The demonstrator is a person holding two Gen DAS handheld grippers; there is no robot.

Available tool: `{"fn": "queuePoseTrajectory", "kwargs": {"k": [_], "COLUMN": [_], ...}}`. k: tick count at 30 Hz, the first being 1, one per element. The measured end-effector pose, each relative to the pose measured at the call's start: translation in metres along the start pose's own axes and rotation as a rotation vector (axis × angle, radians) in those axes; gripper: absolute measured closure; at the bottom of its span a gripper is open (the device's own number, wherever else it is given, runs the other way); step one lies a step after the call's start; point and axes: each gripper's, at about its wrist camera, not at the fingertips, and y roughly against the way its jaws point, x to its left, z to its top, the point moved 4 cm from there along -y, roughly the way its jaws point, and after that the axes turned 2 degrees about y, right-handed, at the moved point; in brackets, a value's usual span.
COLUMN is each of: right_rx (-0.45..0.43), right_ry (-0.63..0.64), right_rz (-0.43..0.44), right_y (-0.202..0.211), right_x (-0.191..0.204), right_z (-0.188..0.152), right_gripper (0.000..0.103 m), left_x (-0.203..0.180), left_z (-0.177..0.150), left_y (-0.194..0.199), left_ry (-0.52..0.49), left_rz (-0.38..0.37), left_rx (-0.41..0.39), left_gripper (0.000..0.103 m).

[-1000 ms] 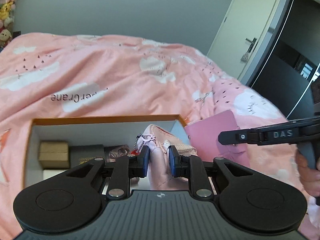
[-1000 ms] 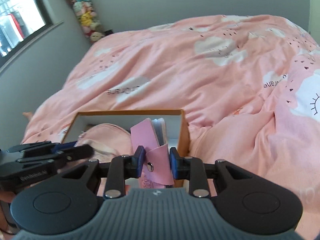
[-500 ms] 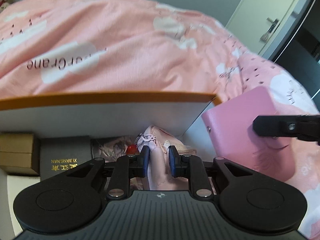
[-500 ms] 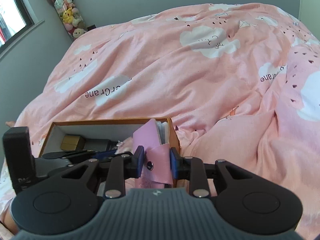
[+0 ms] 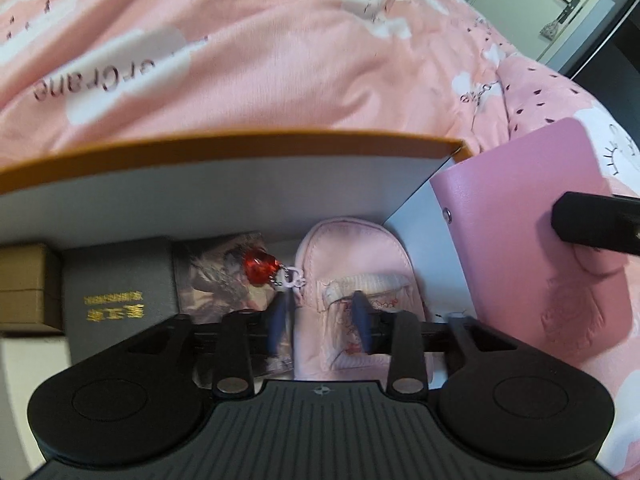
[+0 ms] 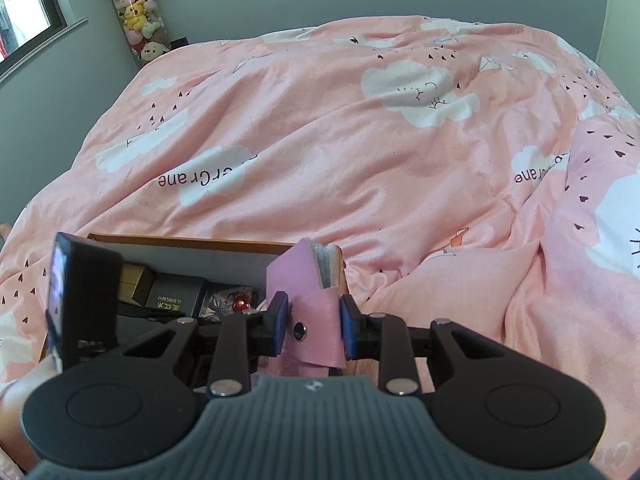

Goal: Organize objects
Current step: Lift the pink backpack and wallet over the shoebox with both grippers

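On the bed (image 6: 360, 152), spread with a pink quilt (image 5: 280, 60) printed with white clouds, an orange-rimmed box (image 5: 240, 144) sat open as a person worked a gripper in each hand. The left gripper (image 5: 320, 312) hung over the box with its jaws released, the blue pads apart on either side of a pale pink pouch (image 5: 356, 280) that lay inside, near the box's right wall; whether the pads touched the fabric could not be told through the blur. A red bead charm (image 5: 260, 268) dangled from the pouch's zipper pull. Beside the pouch, running left along the far wall, lay a patterned card (image 5: 216, 276), a dark case with gold lettering (image 5: 116, 284) and a brown carton (image 5: 28, 284).

The right gripper (image 6: 312, 328) had its jaws clenched on the snap strap of a pink card holder (image 6: 316, 312), held upright at the box's right-hand corner, its clear sleeves showing at the top edge. Whether it rested against the box wall could not be told.

Against the grey wall, a clear tube of plush toys (image 6: 138, 20) stood in the corner next to a window (image 6: 24, 12); a door with a lever handle (image 5: 560, 4) was visible from the left wrist view.
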Motion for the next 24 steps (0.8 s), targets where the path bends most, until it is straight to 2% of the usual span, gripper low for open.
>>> {"fn": "queuePoseTrajectory", "kwargs": {"k": [1,5,10,12,15,21,24], "right_rx": [-0.004,-0.018,-0.021,-0.022,-0.027,-0.033,-0.029], "right_ry": [-0.004,-0.013,-0.021,-0.02,-0.011,-0.019,-0.025], "right_rz": [-0.003,-0.008,-0.011,-0.013,-0.021,-0.034,-0.032], "right_y": [0.002,0.007,0.008,0.009,0.012,0.015,0.015], "right_x": [-0.001,-0.004,-0.005,-0.004,-0.004,-0.007,-0.007], "right_z": [0.0,-0.001,-0.002,-0.003,-0.004,-0.007,-0.009], "right_gripper": [0.074,0.074,0.074,0.074,0.074,0.074,0.074], "left_x": [0.0,-0.009,-0.026,-0.028,-0.027,-0.021,-0.02], "left_z": [-0.001,-0.013,-0.032,-0.034,-0.032,-0.027,-0.029], "left_y": [0.007,0.023,0.013,0.004,-0.008,-0.019,-0.018], "left_ry": [-0.017,-0.161,-0.345,-0.342,-0.271,-0.14,-0.133], "left_rz": [-0.005,-0.04,0.024,0.036,0.019,-0.002,-0.008], "left_rx": [-0.005,0.053,0.121,0.158,0.207,0.22,0.216], "left_gripper": [0.045,0.045,0.044,0.045,0.05,0.054,0.053]}}
